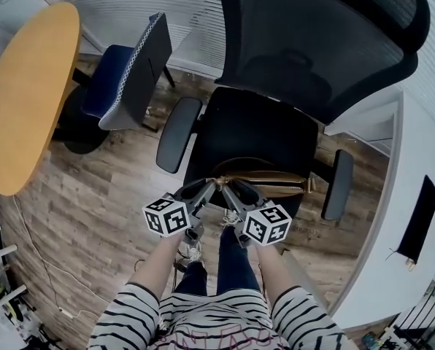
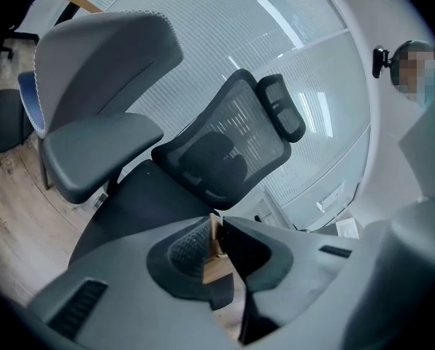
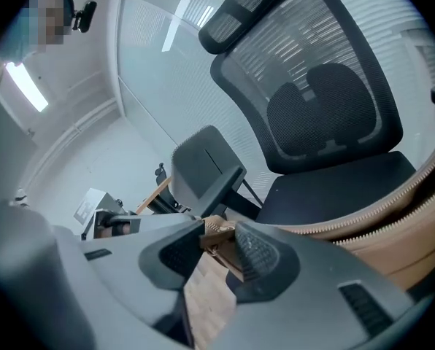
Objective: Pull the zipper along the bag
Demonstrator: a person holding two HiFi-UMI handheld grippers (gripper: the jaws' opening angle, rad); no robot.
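Note:
A tan bag (image 1: 276, 181) lies on the seat of a black office chair (image 1: 254, 126). Both grippers meet at the bag's left end. My left gripper (image 1: 210, 186) (image 2: 217, 222) is shut on a thin tan edge of the bag (image 2: 216, 265). My right gripper (image 1: 229, 188) (image 3: 219, 229) stands open, and the tan zipper pull (image 3: 216, 240) lies between its ribbed pads (image 3: 260, 254) without being clearly pinched. In the right gripper view the bag's zipper teeth (image 3: 363, 221) run off to the right, with the opening parted there. The grippers hide the pull in the head view.
The chair's armrests (image 1: 177, 133) (image 1: 337, 184) flank the bag, with its mesh back behind. A blue and grey chair (image 1: 126, 75) and a round wooden table (image 1: 28, 93) stand at the left. A white desk (image 1: 414, 217) runs along the right. My legs stand on the wooden floor (image 1: 101, 195).

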